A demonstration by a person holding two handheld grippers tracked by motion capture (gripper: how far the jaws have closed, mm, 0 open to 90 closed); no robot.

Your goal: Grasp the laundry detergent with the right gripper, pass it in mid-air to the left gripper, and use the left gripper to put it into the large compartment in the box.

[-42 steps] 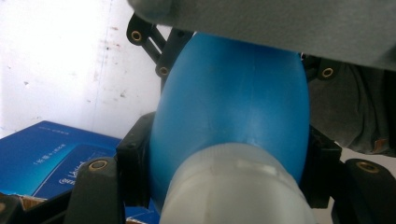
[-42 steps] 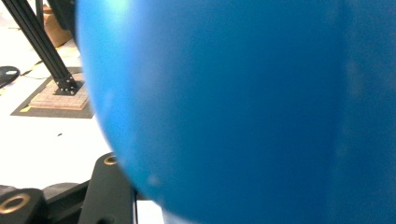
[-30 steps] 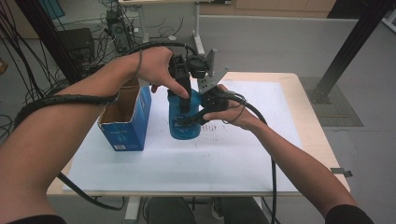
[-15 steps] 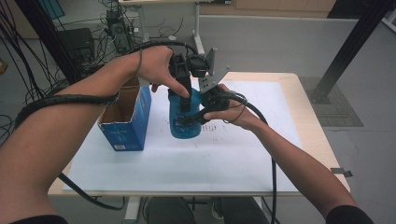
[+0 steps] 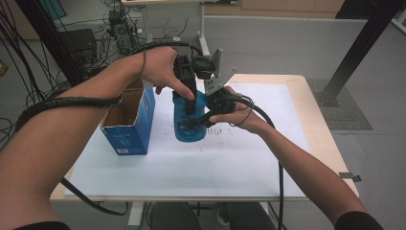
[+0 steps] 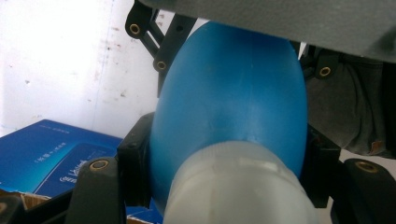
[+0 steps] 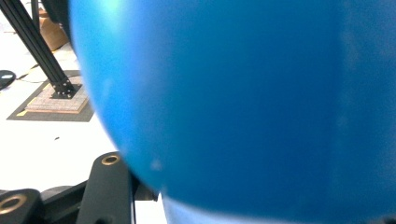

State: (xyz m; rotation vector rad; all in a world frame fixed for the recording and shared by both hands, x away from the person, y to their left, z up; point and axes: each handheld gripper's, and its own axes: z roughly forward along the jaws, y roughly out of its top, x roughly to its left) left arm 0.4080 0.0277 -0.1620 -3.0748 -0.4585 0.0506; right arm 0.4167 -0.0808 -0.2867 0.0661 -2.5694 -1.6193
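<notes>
A blue bottle (image 5: pixel 184 132) stands upright on the white sheet (image 5: pixel 215 167) near the table's middle. My left gripper (image 5: pixel 190 104) comes down from above and is shut on the bottle's top. In the left gripper view its black jaws flank the pale cap (image 6: pixel 238 182), with the blue body (image 6: pixel 229 88) beyond. My right gripper (image 5: pixel 198 120) reaches in from the right and is shut on the bottle's body. One of its fingers (image 7: pixel 109 186) shows beside the blue wall (image 7: pixel 233 93) in the right gripper view. Both hands hold their grippers close together.
An open blue cardboard box (image 5: pixel 127 127) stands just left of the bottle. The wooden table edge (image 5: pixel 330 143) runs along the right. A black frame post (image 5: pixel 354 52) stands on the floor at the back right, and cables lie at the back left.
</notes>
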